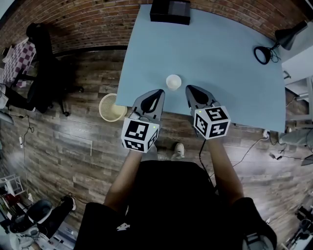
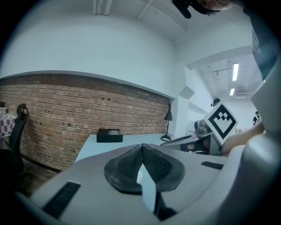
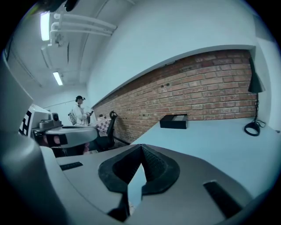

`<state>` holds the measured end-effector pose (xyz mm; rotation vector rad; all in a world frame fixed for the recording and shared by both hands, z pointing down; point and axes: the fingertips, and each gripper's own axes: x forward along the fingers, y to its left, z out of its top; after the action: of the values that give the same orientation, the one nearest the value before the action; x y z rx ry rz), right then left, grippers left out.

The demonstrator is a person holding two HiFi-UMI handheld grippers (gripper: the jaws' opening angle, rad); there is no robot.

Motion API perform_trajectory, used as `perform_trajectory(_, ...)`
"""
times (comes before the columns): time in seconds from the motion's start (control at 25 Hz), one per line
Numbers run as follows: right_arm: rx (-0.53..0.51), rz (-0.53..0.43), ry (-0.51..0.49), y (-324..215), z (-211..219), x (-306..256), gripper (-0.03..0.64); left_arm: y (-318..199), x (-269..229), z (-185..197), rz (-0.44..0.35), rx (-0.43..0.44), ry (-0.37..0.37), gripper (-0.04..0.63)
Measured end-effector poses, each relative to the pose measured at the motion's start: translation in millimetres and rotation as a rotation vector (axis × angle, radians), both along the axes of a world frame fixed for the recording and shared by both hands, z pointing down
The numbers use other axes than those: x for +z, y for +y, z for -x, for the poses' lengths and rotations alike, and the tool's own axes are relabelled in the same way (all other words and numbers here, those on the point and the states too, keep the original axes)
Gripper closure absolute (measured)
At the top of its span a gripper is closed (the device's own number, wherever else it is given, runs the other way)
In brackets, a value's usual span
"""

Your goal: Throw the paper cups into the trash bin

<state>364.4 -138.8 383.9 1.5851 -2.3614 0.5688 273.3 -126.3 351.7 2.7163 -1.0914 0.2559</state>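
Jaws pressed together tip to tip on both sides, pinching nothing: we hold the left gripper (image 1: 159, 92) and the right gripper (image 1: 189, 88) over the near edge of the counter (image 1: 230, 73), one on either flank of the lone paper cup (image 1: 173, 81). The cup stands upright, mouth up, just beyond the two tips at our 12 o'clock, apart from both. We judge this a ready stance ahead of a grasp; either pair must spread before it can take the rim. The trash bin (image 1: 112, 107) sits on the floor at the cup's 8 o'clock, beside the counter's left edge and nearer the left gripper, which suggests a short carry on that side. A black box (image 1: 170, 11) rests at the counter's far edge, and a desk lamp (image 1: 287, 36) stands at 2 o'clock.
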Motion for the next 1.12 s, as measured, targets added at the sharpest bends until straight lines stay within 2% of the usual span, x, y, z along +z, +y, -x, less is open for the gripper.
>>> perform_trajectory(0.2, 0.068, 0.105, 0.064, -19, 2, 36, 0.614, -17, 7, 20, 0.015, 0.013, 0.017, 0.588)
perform_trajectory(0.68, 0.189, 0.290, 0.108, -61, -8, 118, 0.611, -37, 43, 48, 0.102, 0.047, 0.022, 0.588)
perform_trajectory(0.88, 0.234, 0.328, 0.127, -76, -13, 142, 0.534, -42, 51, 61, 0.121, 0.053, 0.010, 0.588)
perform_trajectory(1.12, 0.270, 0.392, 0.137, -81, -14, 172, 0.517, -49, 55, 74, 0.132, 0.056, 0.007, 0.588)
